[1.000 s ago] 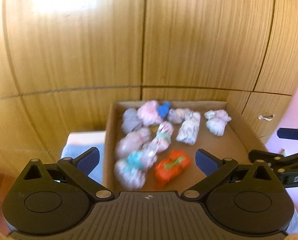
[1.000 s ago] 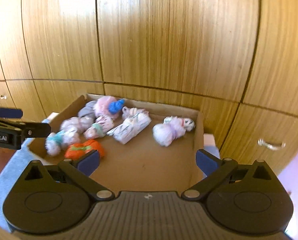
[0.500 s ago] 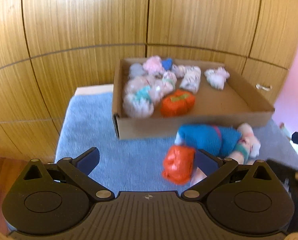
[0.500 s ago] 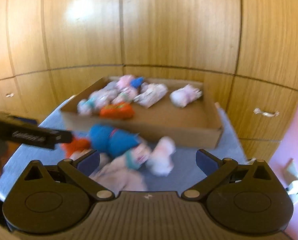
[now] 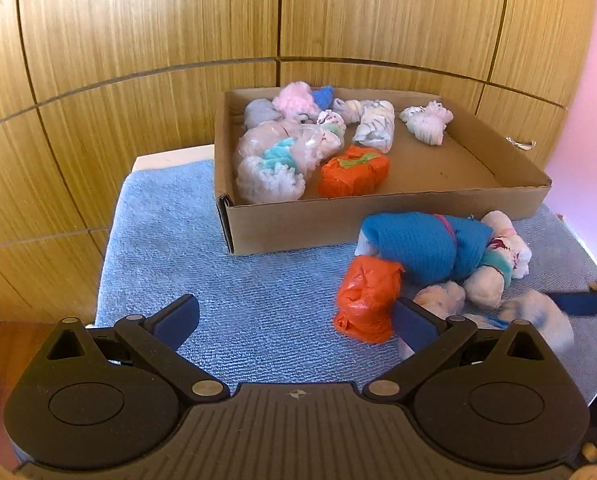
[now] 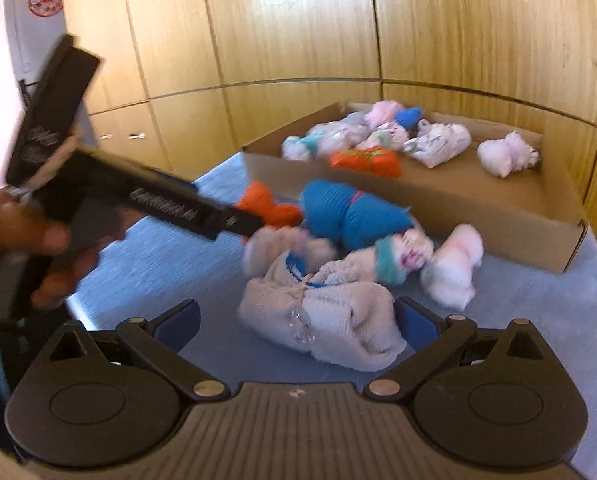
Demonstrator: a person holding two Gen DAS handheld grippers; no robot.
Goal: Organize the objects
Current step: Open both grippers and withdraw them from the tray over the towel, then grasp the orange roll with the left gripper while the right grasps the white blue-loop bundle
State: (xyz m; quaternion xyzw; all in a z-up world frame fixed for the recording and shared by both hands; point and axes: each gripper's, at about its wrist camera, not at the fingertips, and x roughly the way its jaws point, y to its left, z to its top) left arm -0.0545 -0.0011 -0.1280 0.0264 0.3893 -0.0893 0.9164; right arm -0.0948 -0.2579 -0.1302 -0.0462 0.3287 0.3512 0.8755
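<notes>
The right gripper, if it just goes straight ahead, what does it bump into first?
Probably the beige rolled sock bundle. It lies on the blue towel right between the open right gripper fingers, though depth is hard to judge.

The right gripper (image 6: 296, 318) is seen with its jaws spread wide, a cream sock bundle (image 6: 330, 320) lying between them on the blue towel (image 6: 170, 264). Beyond it, a blue bundle (image 6: 350, 216) is flanked by orange and white ones, before the cardboard box (image 6: 478, 204). The left gripper (image 6: 138, 200) is held by a hand (image 6: 26, 248).

The left gripper (image 6: 254, 224) is motion-blurred, its tips hidden among rolled socks (image 6: 290, 248).
</notes>
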